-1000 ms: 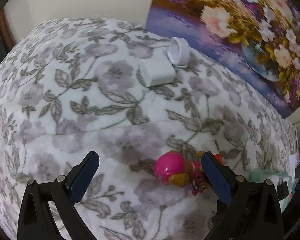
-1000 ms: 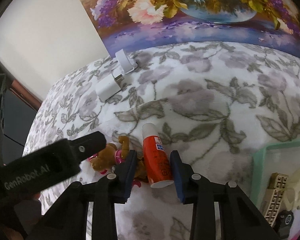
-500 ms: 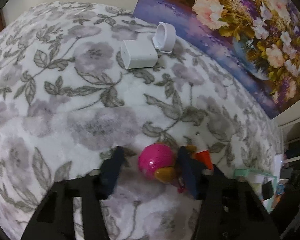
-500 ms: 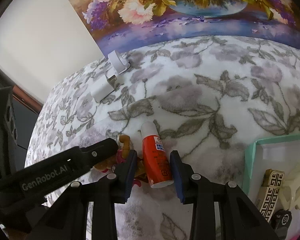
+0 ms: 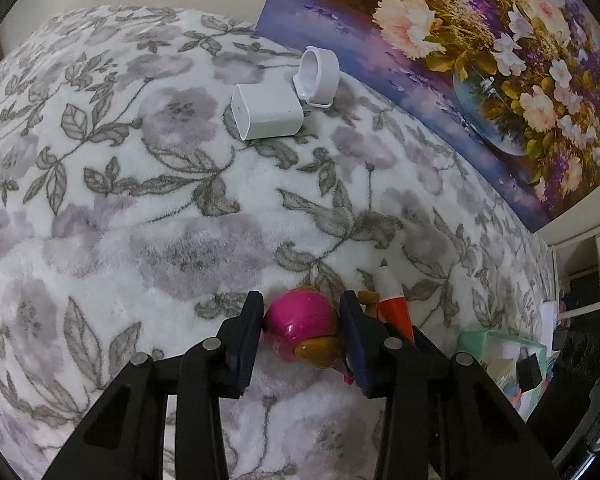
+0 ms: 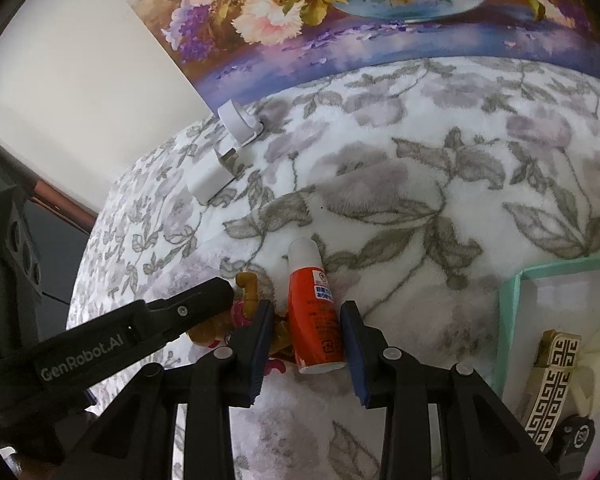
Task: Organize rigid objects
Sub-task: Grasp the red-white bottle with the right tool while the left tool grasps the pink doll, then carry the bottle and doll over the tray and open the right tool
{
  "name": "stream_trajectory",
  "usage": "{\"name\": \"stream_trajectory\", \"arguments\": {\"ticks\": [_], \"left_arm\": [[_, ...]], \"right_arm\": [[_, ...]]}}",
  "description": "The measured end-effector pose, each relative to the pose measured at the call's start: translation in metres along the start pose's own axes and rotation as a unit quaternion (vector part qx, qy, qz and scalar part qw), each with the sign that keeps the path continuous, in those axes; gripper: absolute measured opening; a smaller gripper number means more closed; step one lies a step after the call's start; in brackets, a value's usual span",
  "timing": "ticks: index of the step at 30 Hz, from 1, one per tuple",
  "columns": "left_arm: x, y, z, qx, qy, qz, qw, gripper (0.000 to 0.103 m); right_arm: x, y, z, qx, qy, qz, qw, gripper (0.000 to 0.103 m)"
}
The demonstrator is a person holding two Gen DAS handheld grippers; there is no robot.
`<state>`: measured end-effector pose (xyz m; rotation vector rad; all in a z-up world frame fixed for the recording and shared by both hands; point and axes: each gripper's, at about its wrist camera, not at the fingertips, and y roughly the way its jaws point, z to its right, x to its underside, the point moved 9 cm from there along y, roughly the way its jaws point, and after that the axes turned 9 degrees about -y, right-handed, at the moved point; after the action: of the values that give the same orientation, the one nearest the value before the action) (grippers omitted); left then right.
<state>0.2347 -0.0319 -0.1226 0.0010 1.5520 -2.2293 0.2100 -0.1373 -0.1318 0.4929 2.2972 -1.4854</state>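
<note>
Fuzzy white blanket w/ grey floral print (image 5: 148, 216); flower painting (image 5: 480, 40) at far wall. Left claw (image 5: 302, 330) grips pink-helmeted toy figure (image 5: 300, 320); right claw (image 6: 306, 336) narrow round orange-white bottle (image 6: 314, 308).

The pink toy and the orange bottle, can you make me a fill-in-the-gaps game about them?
1. The left hand-held gripper has its fingers on either side of a toy dog whose helmet is ____.
2. The orange bottle between the right hand-held gripper fingers has a ____ cap.
3. The tray has a rim coloured ____.

Missing words: pink; white; green
</note>
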Motion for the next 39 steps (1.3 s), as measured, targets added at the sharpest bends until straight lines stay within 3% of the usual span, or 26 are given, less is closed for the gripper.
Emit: {"name": "stream_trajectory", "arguments": {"ticks": [12, 22, 30, 32, 39], "left_arm": [[-0.004, -0.006, -0.01, -0.031, 0.003, 0.016, 0.9994, 0.041], [-0.015, -0.013, -0.034, -0.065, -0.016, 0.036, 0.9971, 0.041], [-0.013, -0.008, -0.043, -0.066, -0.021, 0.029, 0.9972, 0.041], [-0.013, -0.008, -0.043, -0.064, -0.02, 0.029, 0.9974, 0.041], [-0.014, -0.019, -0.032, -0.047, -0.014, 0.035, 0.9982, 0.041]], "right_arm": [[-0.007, -0.009, 0.0, 0.004, -0.001, 0.013, 1.0, 0.041], [0.001, 0.003, -0.003, 0.029, -0.024, -0.008, 0.999, 0.041], [0.001, 0.005, -0.006, 0.068, -0.059, -0.011, 0.996, 0.036], [0.0, 0.003, -0.008, 0.07, -0.063, -0.009, 0.995, 0.031], [0.001, -0.003, -0.007, 0.075, -0.066, -0.013, 0.995, 0.031]]}}
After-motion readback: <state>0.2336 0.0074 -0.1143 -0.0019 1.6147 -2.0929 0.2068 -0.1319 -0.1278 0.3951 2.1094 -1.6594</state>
